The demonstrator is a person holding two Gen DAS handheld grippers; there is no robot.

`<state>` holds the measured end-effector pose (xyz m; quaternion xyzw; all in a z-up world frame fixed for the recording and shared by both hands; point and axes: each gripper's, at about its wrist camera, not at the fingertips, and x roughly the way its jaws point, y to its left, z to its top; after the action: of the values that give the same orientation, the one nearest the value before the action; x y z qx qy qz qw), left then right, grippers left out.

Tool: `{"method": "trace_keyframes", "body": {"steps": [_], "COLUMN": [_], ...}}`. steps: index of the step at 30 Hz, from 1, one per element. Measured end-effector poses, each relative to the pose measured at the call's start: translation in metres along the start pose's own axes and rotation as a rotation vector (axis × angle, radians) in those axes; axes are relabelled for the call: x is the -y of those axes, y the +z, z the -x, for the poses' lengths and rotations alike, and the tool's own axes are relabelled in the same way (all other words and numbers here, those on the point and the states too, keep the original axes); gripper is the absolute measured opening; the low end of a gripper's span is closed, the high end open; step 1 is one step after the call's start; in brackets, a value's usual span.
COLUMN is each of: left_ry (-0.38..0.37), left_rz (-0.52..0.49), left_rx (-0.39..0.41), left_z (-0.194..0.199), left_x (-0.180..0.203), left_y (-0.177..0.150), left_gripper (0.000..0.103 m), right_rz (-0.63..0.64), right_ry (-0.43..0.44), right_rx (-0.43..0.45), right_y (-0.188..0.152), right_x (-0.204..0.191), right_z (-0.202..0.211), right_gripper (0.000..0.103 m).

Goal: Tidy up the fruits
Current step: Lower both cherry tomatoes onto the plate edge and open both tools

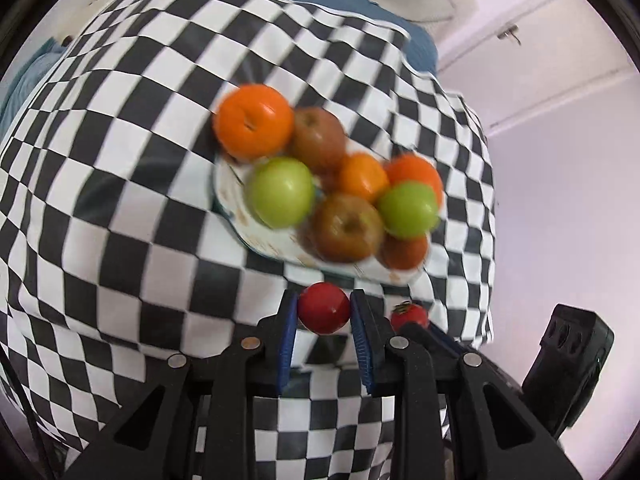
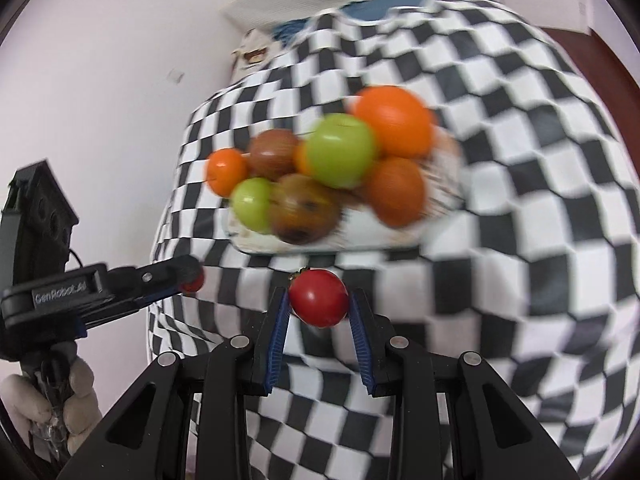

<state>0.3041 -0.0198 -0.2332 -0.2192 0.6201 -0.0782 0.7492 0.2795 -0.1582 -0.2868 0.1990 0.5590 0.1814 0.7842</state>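
One piece of lettering can be read: "GenRobot.AI" — or something very near it — in pale raised characters on the black body of the left gripper (image 2: 192, 280), as the right wrist view shows it from the side. The last letters are soft with blur, so the ending is not certain.

The plate (image 1: 240, 216) carries small brownish marks along its rim — they look like a printed pattern, too smeared to make out as letters or figures. On the wall, a small pale plate (image 2: 175, 76) and fittings (image 1: 510, 34) bear nothing legible.
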Motion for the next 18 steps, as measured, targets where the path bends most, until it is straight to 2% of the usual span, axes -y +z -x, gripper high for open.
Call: {"method": "trace_keyframes", "body": {"steps": [8, 18], "left_ry": [0.0, 0.017], "left_rz": [0.035, -0.014], "left_rx": [-0.017, -0.069], "left_z": [-0.015, -0.032], "left_x": [-0.024, -0.04], "left_y": [0.038, 0.061], "left_gripper": [0.024, 0.024], "right_rz": [0.06, 0.019], "right_ry": [0.037, -0.013], "right_rx": [-0.047, -0.049], "right_y": [0.023, 0.026], "right_x": [-0.055, -0.069], "right_z": [-0.062, -0.099], "right_gripper": [0.033, 0.033]}}
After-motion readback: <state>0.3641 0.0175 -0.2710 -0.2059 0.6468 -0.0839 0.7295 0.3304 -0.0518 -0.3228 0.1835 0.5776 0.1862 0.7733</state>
